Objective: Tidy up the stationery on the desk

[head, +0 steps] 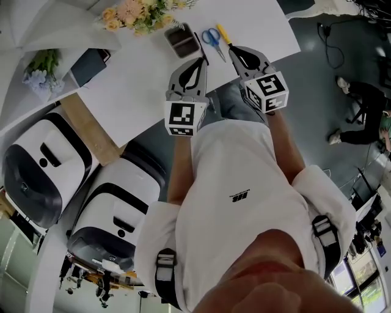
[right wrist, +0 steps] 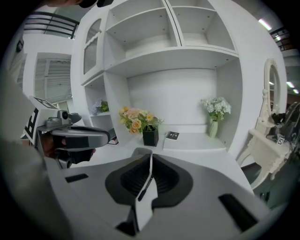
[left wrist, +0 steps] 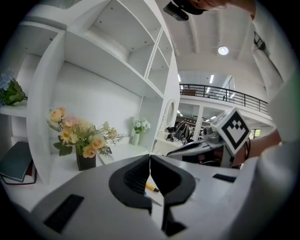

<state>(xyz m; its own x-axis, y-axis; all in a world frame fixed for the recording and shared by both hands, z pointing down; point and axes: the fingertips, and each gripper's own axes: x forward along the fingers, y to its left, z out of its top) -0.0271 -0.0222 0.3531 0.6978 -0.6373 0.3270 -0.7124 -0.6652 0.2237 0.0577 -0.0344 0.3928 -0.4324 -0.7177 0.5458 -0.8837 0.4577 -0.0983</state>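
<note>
Currently, with left gripper [head: 200, 60] and right gripper [head: 233, 50] both pressed together, I see the yellow pen [head: 223, 34] just off the right one's eleven o'clock.

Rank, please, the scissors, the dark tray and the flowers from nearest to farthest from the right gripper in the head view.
1. Scissors, just left of the right gripper.
2. Dark tray, further left.
3. Flowers, farthest left, at the top.

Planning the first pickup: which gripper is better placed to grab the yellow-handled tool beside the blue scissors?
Probably right. In the head view the right gripper ends just short of the yellow-handled tool, while the left gripper sits farther off, beyond the blue scissors. Both are shut and must open first.
</note>
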